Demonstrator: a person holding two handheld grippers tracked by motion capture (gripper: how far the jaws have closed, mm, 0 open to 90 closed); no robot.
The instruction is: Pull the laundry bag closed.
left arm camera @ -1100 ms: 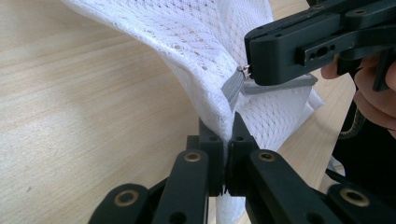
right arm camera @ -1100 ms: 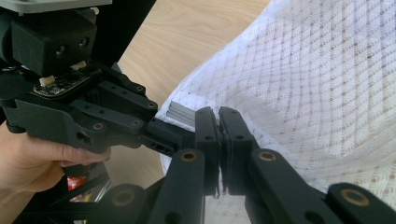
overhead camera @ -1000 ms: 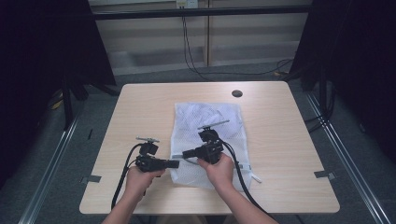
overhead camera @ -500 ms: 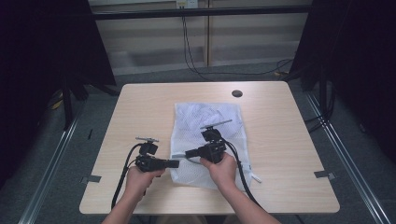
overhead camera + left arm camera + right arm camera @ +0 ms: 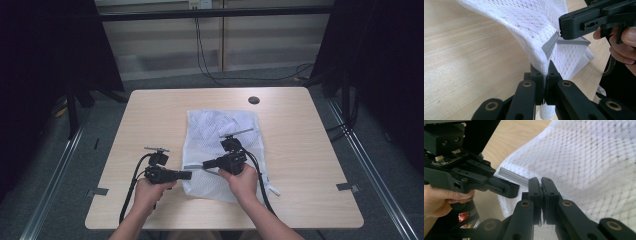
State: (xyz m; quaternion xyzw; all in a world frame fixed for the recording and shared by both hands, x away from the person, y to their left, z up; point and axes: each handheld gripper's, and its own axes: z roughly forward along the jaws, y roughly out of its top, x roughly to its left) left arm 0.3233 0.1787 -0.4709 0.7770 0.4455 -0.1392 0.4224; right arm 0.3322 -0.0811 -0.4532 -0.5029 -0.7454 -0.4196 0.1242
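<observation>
Mesh laundry bag (image 5: 220,150) lies flat on the table (image 5: 150,115), its near left corner lifted between the two grippers. It looks light, limp and stretchy, so only the stiffer seam and grey zipper tape (image 5: 550,45) give firm purchase. Left gripper (image 5: 544,72) is clamped on the bag's edge just below the zipper. Right gripper (image 5: 541,186) is pinched tight at the zipper's end, likely on its pull.

Light wooden table (image 5: 150,115), round black grommet (image 5: 254,100), grey carpet floor (image 5: 65,165), hanging cables (image 5: 202,55)
</observation>
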